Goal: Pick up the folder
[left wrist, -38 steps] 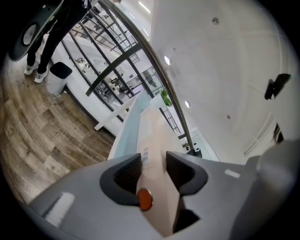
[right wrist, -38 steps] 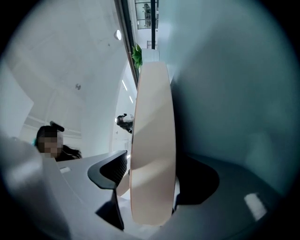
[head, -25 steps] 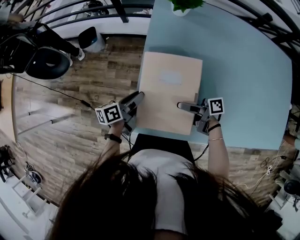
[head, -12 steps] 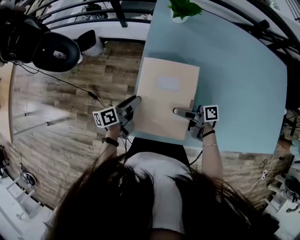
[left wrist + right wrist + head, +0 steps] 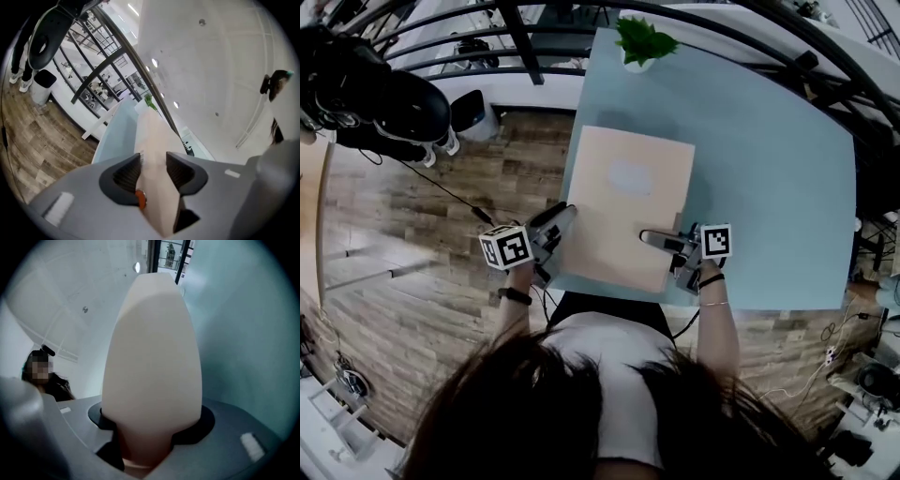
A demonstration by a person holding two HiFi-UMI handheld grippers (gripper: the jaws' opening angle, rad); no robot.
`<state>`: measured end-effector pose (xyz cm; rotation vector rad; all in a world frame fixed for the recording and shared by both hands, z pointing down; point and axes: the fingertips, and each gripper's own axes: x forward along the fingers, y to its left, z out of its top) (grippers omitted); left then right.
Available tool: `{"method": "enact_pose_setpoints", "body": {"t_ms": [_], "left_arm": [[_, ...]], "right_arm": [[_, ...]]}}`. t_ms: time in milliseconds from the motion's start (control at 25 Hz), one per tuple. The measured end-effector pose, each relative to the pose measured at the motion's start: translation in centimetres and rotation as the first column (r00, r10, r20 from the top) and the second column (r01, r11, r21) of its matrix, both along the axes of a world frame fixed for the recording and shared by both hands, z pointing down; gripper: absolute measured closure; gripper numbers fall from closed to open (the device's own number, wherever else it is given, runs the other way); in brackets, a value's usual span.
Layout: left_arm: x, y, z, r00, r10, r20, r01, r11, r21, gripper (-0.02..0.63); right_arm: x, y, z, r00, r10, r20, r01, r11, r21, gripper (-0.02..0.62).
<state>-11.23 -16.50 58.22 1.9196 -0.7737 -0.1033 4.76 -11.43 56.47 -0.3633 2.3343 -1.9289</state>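
Gripping the flat beige paper folder [image 5: 623,202] at its two side edges, the left gripper [image 5: 553,223] and right gripper [image 5: 659,238] each have their jaws closed on it; this two-sided hold likely prevents sagging. The folder hangs over the near-left corner of the pale blue bench [image 5: 769,169], apparently just clear of it.

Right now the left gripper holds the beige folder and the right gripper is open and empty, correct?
No. The right gripper is not empty: the right gripper view shows its jaws closed on the folder too. The left gripper does hold it.
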Motion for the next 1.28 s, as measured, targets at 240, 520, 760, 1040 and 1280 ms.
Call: {"method": "enact_pose_setpoints", "body": {"t_ms": [240, 520, 760, 1040, 1280], "left_arm": [[1.4, -1.1, -3.6, 0.999, 0.047, 0.024, -0.049, 0.994, 0.098, 0.382], [4.0, -1.8, -7.5, 0.992, 0.091, 0.087, -0.108, 0.971, 0.215, 0.382], [5.7, -2.3, -10.4, 0.974, 0.093, 0.205, -0.156, 0.935, 0.32, 0.382], [7.0, -2.6, -13.5, 0.958, 0.05, 0.282, -0.174, 0.885, 0.433, 0.393], [8.4, -2.4, -15.0, 0.944, 0.033, 0.329, -0.203, 0.843, 0.499, 0.413]], "right_arm": [[1.2, -0.3, -3.7, 0.999, 0.041, -0.018, -0.039, 0.992, 0.118, 0.301], [3.7, 0.0, -6.9, 0.988, 0.14, -0.071, -0.12, 0.966, 0.228, 0.301], [6.5, -0.1, -10.7, 0.952, 0.273, -0.138, -0.209, 0.91, 0.358, 0.301], [9.8, -0.6, -13.2, 0.816, 0.491, -0.306, -0.28, 0.799, 0.532, 0.302], [11.5, -1.1, -15.2, 0.644, 0.646, -0.411, -0.248, 0.684, 0.686, 0.305]]}}
